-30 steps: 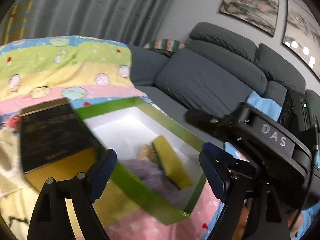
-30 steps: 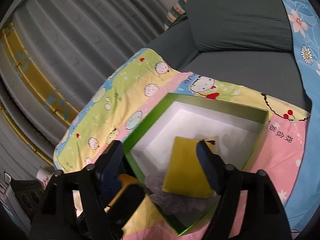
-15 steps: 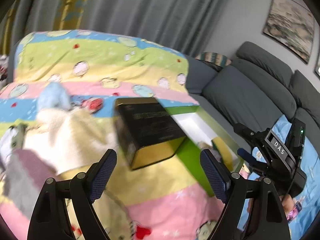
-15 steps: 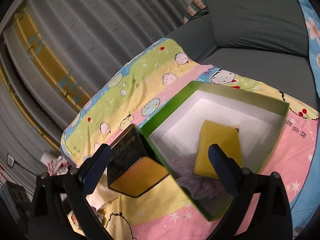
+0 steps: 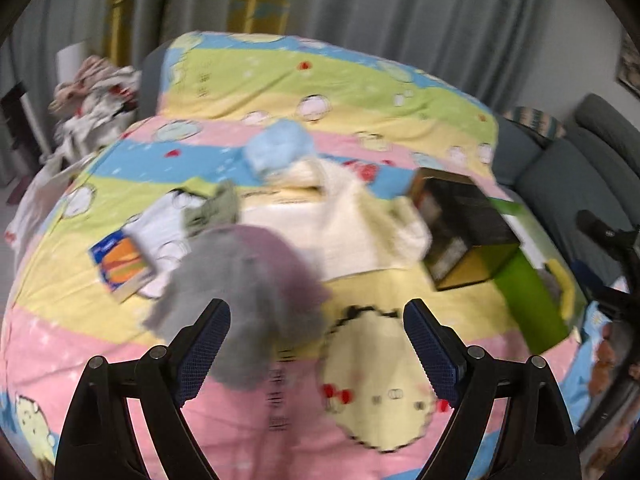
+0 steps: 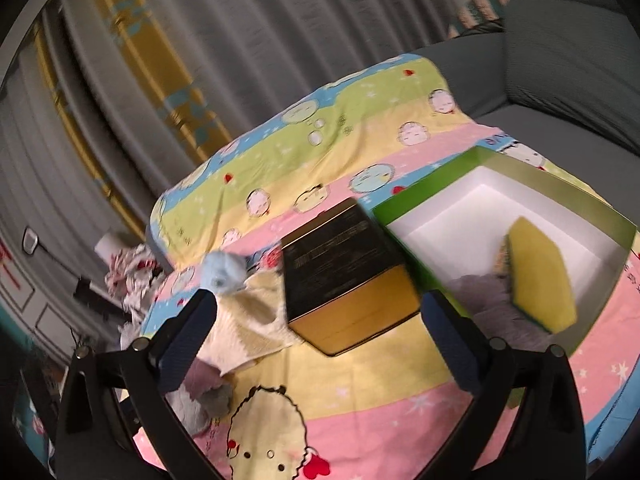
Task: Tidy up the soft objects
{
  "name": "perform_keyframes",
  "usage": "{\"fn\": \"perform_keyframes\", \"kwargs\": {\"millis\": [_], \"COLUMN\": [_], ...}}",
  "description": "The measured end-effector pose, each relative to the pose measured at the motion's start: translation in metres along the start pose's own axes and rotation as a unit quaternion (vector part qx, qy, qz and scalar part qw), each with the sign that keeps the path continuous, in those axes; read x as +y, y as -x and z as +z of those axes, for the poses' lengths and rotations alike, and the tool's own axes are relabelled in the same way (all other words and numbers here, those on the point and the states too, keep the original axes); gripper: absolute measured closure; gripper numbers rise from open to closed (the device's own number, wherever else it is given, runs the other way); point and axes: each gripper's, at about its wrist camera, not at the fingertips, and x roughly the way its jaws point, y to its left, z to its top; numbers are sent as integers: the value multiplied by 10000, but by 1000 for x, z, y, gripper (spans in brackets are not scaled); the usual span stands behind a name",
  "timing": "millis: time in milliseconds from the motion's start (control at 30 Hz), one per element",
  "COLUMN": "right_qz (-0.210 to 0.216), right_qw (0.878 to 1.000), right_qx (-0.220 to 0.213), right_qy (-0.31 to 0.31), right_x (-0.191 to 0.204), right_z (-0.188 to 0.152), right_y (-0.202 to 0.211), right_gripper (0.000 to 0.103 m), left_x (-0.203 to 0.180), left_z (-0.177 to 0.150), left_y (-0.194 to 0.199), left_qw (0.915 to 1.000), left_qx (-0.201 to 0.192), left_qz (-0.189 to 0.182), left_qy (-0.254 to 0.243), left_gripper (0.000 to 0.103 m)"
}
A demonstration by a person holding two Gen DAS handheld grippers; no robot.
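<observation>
A cartoon-printed bedsheet [image 5: 360, 92] shows bands of pink, yellow, green and blue, dotted with round faces and small red marks, and on it sit a crumpled grey-mauve cloth [image 5: 244, 276], a cream fluffy towel [image 5: 352, 224] and a pale blue bundle of fabric [image 5: 276, 152]. The rectangular tin box [image 6: 344, 268] is black on top with gold sides, the open cardboard box [image 6: 412, 200] is bright green outside and white inside, and the sponge block [image 6: 540, 276] in it is yellow with a green edge. A small book [image 5: 120, 264] shows blue and orange, and grey pleated curtains [image 6: 248, 40] carry a yellow-and-teal stripe.
</observation>
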Motion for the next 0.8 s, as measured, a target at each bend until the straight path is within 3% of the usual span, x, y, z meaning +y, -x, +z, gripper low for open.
{"fn": "perform_keyframes", "kwargs": {"millis": [133,400,800], "right_qz": [30,234,67], "right_qw": [9995,9975,9950], "right_qx": [127,446,588], "right_qy": [293,497,801], "right_x": [21,42,60], "right_z": [-8,-21,-31], "right_y": [-6,-17,-25], "right_gripper": [1,1,1], "left_x": [18,30,44], "left_z": [-1,-2,-7], "left_y": [-6,0,0], "left_qw": [9994,9992,9981], "left_qx": [154,183,179], "left_qz": [275,292,459], "left_qy": [123,180,358], "left_gripper": [14,14,14]}}
